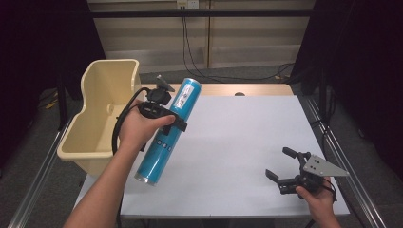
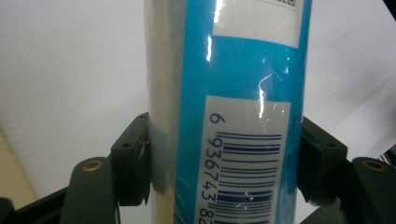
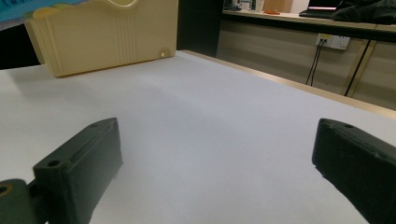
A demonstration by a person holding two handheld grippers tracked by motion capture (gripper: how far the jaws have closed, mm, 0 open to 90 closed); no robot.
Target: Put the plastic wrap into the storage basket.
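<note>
A long blue cylinder (image 1: 169,130) with white labels hangs tilted above the left part of the white table (image 1: 237,142). My left gripper (image 1: 167,117) is shut around its middle, both pads pressing its sides. In the left gripper view the blue cylinder (image 2: 233,93) stands between the jaws with its barcode label facing the camera. My right gripper (image 1: 281,165) rests low near the table's front right corner, open with nothing between its fingers. The right gripper (image 3: 215,163) looks across bare table toward the bin.
A cream plastic bin (image 1: 102,114) stands at the table's left edge, open at the top; the same bin (image 3: 100,37) is far left in the right gripper view. Cables hang along the back wall. Metal rails run down both sides of the table.
</note>
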